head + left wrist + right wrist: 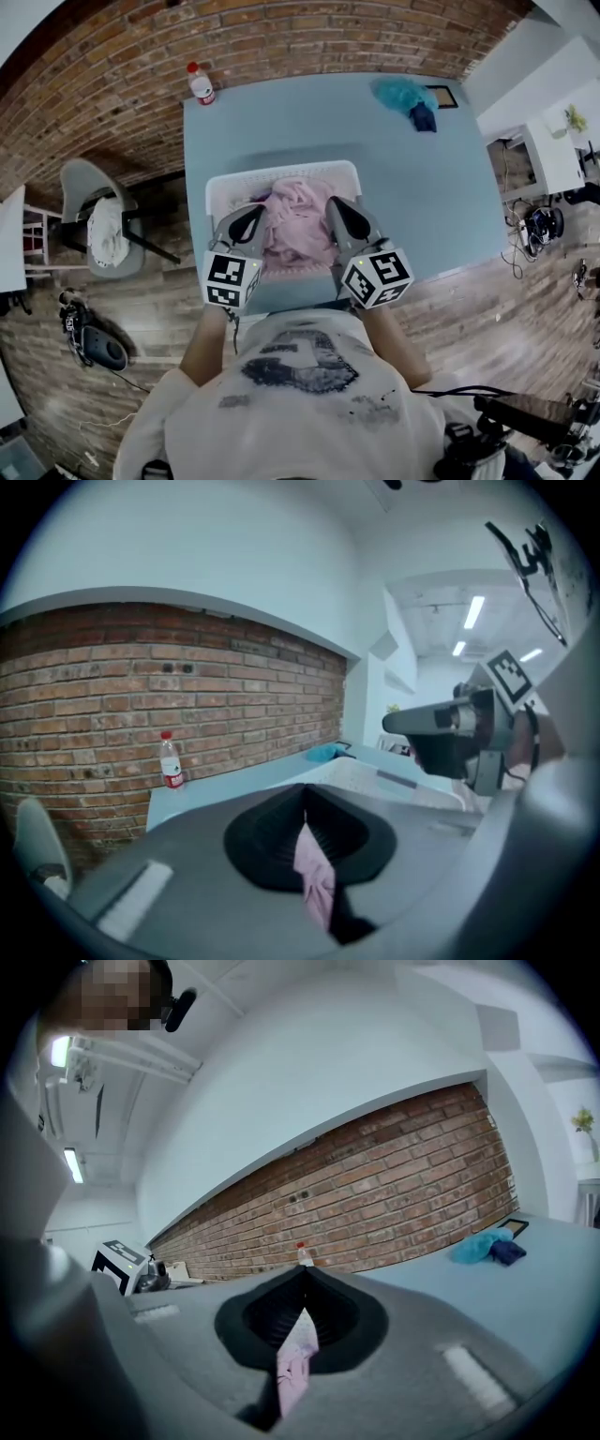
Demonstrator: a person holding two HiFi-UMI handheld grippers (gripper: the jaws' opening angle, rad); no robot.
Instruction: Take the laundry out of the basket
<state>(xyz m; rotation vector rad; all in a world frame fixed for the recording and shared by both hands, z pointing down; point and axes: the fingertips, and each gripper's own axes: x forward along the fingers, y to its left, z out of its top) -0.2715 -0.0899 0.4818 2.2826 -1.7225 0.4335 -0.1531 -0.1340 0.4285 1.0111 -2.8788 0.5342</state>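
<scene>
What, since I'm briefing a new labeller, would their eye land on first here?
The pink garment heaped in the white basket at the near edge of the blue table stands out first. The left gripper and right gripper, each bearing a marker cube, are shut on it from either side. Farther back, a red-capped bottle stands at the far left corner and a bunched blue cloth lies toward the right.

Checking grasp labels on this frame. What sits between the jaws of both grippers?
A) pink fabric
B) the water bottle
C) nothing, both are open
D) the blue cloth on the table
A: pink fabric is pinched in the shut jaws of the left gripper and of the right gripper, as each gripper's own view shows.
</scene>
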